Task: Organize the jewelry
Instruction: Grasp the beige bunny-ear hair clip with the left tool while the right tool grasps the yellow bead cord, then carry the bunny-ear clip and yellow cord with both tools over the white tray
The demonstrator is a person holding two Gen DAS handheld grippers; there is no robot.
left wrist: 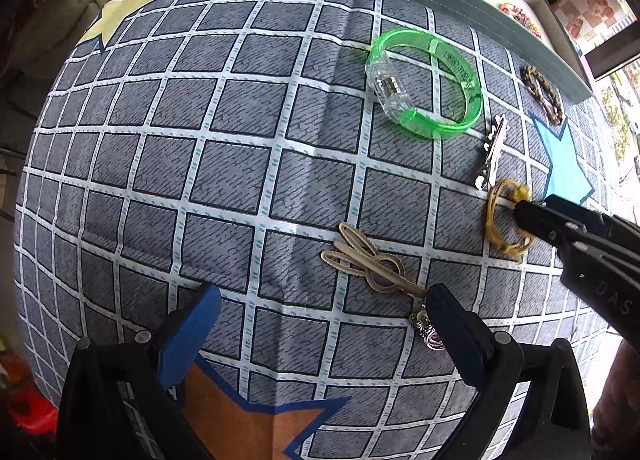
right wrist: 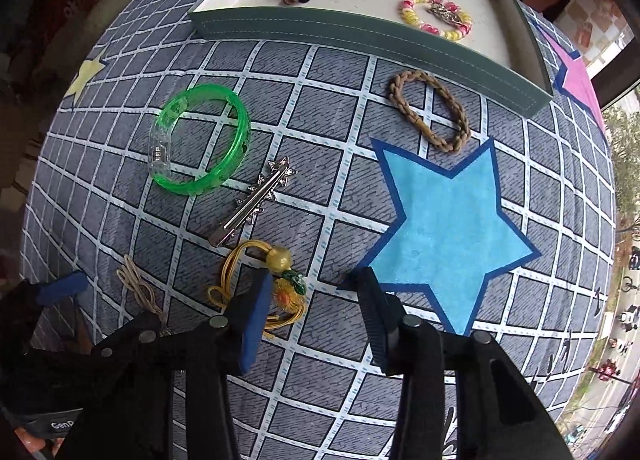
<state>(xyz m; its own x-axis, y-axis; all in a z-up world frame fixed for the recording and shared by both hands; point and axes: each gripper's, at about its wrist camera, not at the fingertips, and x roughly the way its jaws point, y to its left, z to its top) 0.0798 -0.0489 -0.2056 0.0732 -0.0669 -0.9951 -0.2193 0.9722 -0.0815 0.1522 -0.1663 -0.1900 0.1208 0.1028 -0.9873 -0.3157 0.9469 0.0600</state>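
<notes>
Right wrist view | your right tongs [right wrist: 316, 296] gape wide beside yellow hair tie [right wrist: 256, 280] | left tongs [left wrist: 320, 300] wide, idle | next: straddle tie, pinch, carry to tray [right wrist: 360, 26]

Both views are bright and evenly lit by daylight; the window at the right edge of each frame is pale and slightly washed out. Shadows on the grey grid-patterned cloth [left wrist: 240, 164] are soft and faint. The translucent green plastic bangle [right wrist: 200, 140] glows and shows small glints. Strong fisheye distortion bows the grid lines outward, and the corners fall to black. The centre is sharp; the frame edges look smeared and dim.
</notes>
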